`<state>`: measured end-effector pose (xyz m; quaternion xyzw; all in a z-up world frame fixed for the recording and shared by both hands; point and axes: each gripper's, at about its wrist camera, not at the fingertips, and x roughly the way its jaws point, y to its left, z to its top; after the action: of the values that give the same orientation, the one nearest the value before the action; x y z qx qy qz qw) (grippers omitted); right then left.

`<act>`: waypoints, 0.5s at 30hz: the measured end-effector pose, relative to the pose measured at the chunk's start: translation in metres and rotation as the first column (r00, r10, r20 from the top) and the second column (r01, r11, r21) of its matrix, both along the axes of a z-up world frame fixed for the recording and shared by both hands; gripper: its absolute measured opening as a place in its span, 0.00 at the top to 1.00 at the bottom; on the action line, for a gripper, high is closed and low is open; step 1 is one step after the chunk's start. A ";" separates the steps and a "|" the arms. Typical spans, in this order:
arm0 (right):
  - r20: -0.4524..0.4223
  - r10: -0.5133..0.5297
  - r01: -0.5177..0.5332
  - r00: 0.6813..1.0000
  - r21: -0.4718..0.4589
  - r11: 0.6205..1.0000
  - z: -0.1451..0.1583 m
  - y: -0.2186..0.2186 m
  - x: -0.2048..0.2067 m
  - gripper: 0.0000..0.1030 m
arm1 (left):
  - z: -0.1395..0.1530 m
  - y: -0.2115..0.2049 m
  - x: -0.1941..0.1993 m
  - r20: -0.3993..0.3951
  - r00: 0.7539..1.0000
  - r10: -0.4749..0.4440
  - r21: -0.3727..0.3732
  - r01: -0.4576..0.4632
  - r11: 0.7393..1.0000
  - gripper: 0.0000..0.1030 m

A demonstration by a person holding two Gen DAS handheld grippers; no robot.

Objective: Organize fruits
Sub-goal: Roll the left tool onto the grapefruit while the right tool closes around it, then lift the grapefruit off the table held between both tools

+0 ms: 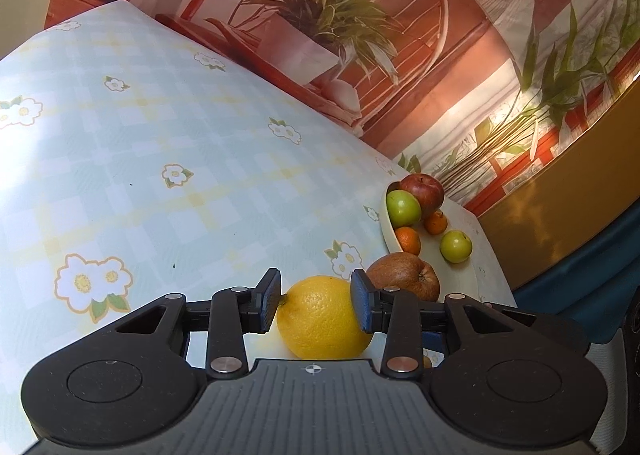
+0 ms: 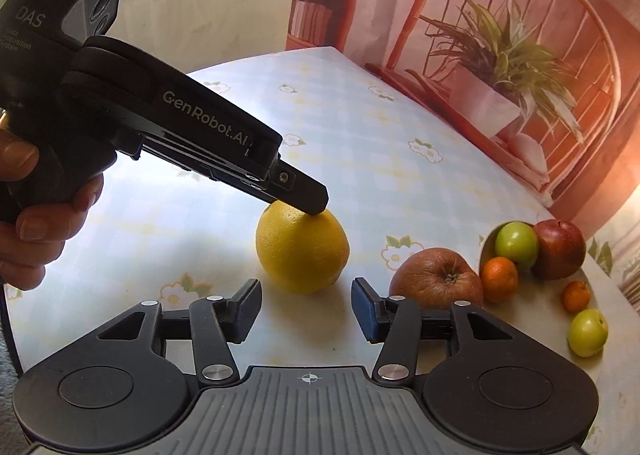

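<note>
The big round yellow citrus fruit (image 1: 324, 317) sits on the surface with the pale checked flower cloth (image 1: 160, 159), right between the two black pads of the left tongs (image 1: 316, 301). The pads look like they touch its two sides, so the left tongs seem to be closed on it, though how tight is hard to tell. From the right wrist view, the left tongs reach down at a slant from the upper left, and one finger (image 2: 308, 197) rests on top of the fruit. The fruit is round, so it has no long way.

The right tongs (image 2: 306, 309) are open and hold nothing. The yellow fruit is just in front of them.

The shallow cream bowl (image 2: 596, 283) with apples and small oranges lies to the right. A wrinkly brown-red apple (image 2: 438, 279) sits just beside its rim. I think the fruit goes to the right, into the bowl.
</note>
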<state>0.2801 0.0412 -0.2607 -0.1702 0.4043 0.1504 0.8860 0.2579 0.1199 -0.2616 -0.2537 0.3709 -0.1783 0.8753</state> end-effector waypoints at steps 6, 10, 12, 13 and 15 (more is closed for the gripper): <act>0.019 0.041 -0.041 0.999 -0.034 0.999 -0.005 0.005 0.015 0.50 | 0.000 -0.003 0.006 0.001 1.000 -0.006 0.014 0.006 1.000 0.61; -0.009 0.054 -0.054 0.998 -0.016 0.998 -0.009 0.008 0.025 0.51 | 0.000 -0.006 0.007 0.006 1.000 -0.001 0.024 0.000 1.000 0.60; -0.019 0.023 -0.022 1.000 0.025 0.999 -0.009 0.005 0.027 0.52 | 0.000 -0.005 0.009 0.001 1.000 0.008 0.017 -0.008 1.000 0.60; -0.021 0.004 -0.003 1.000 0.045 0.999 -0.010 0.003 0.027 0.52 | -0.001 -0.005 0.009 -0.002 1.000 0.010 0.011 -0.010 1.000 0.61; -0.034 -0.042 0.045 0.999 0.112 0.993 -0.010 -0.003 0.025 0.53 | -0.001 -0.006 0.010 -0.009 1.000 0.008 0.012 -0.008 1.000 0.61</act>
<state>0.3047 0.0378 -0.2703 -0.1089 0.4128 0.1562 0.8907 0.2682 0.1138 -0.2625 -0.2510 0.3751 -0.1715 0.8757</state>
